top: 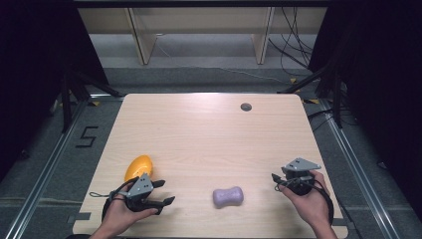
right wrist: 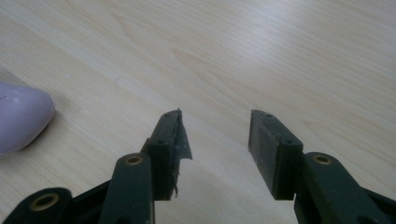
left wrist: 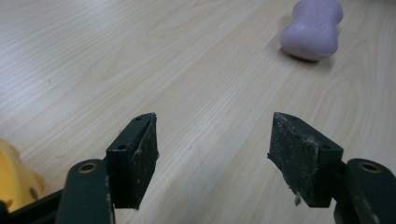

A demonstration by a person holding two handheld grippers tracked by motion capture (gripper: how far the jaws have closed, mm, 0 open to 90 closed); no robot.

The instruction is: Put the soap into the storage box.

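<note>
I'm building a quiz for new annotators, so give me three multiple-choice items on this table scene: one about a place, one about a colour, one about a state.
1. Where does the purple soap bar lie?
A. Between the two grippers, near the table's front edge
B. At the far edge, beside the round hole
C. On the floor

2. What colour is the rounded thing just behind the left gripper?
A. Green
B. Orange-yellow
C. Black

3. How do the left gripper's jaws stand?
A. Clamped on the soap bar
C. Shut on nothing
B. Open, with bare table between them

Answers:
1 A: the high view shows the bar on the wooden table between the left gripper and the right gripper.
2 B: the orange-yellow object sits by that hand.
3 B: the left gripper view shows a wide gap over bare wood.
</note>
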